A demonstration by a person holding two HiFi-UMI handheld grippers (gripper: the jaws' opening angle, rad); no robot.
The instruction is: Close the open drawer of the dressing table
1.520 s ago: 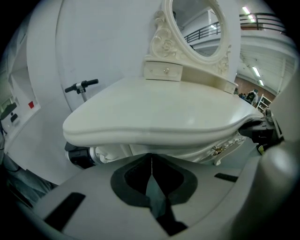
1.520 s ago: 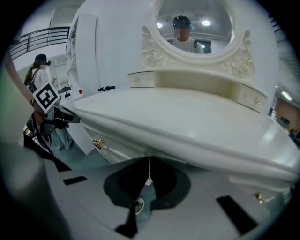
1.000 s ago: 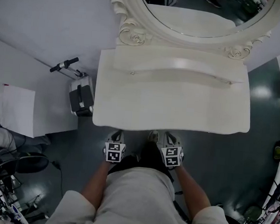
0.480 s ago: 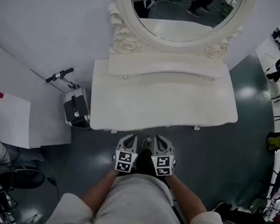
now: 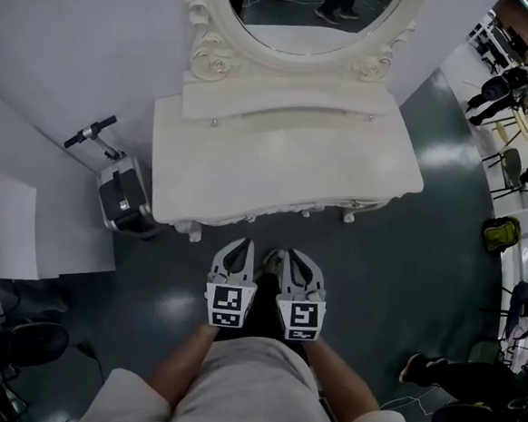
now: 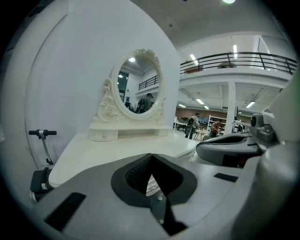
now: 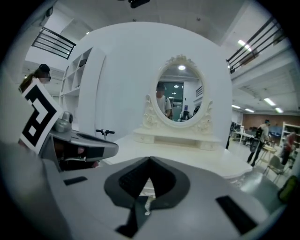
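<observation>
Grey left hand-held gripper (image 5: 240, 246), right hand-held gripper (image 5: 299, 254) — both closed, empty.

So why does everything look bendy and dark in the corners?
Left gripper view: the wide lens bends the balcony and darkens the corners. Right gripper view: the wall bulges like a dome. Head view: straighter lines, with glare on the floor.

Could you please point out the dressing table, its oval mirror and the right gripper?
Cream-white carved dressing table (image 5: 276, 170): head view, bare tabletop.
Oval mirror, carved cream frame (image 5: 306, 18): head view, glass.
Grey right gripper (image 7: 150, 161): right gripper view, between its shut fingertips.
</observation>
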